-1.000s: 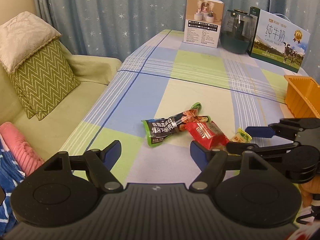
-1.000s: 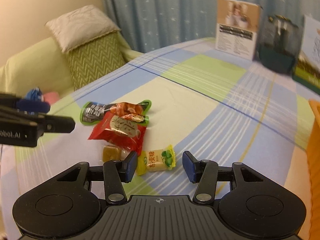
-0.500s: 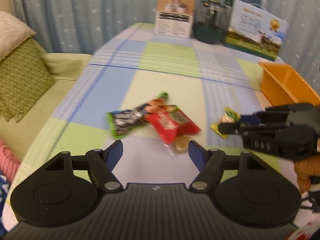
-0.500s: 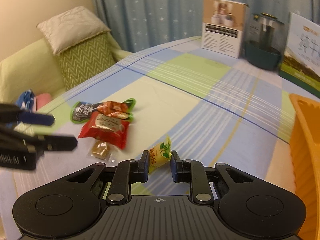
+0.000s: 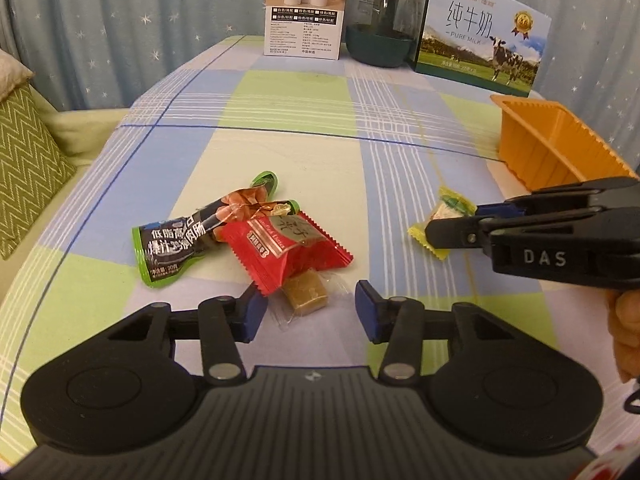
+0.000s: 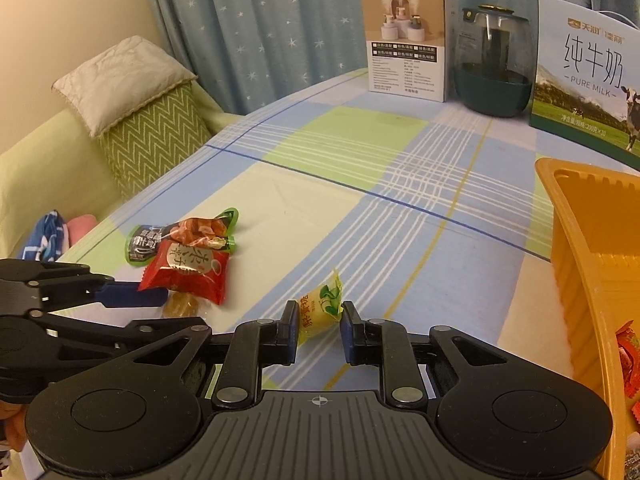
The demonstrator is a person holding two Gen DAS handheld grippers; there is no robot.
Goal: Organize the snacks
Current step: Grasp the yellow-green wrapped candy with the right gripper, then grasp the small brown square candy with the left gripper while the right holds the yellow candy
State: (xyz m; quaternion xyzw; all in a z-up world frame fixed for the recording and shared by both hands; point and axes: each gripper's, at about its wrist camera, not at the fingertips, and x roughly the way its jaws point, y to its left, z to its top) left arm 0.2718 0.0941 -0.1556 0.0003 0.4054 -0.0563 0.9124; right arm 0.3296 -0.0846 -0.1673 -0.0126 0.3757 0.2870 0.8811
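My right gripper (image 6: 319,320) is shut on a yellow-green candy (image 6: 322,304), holding it just above the checked tablecloth; the left wrist view shows that candy (image 5: 444,216) in the right gripper (image 5: 448,232). My left gripper (image 5: 310,314) hangs low over a brown candy in a clear wrapper (image 5: 306,294). Its jaws are closing with the candy between them, and the pads stand apart from it. A red packet (image 5: 280,248) overlaps a black-and-green packet (image 5: 176,244) just beyond. An orange bin (image 6: 580,216) stands at the right with red snacks inside.
A humidifier box (image 5: 306,8), a glass kettle (image 5: 380,24) and a milk carton (image 5: 480,36) line the table's far edge. A sofa with a green zigzag cushion (image 6: 152,140) runs along the table's left side. A hand (image 5: 628,332) holds the right gripper.
The right gripper shut on the yellow-green candy and raised it a little. The left gripper came forward and down over the brown candy, its jaws narrowing.
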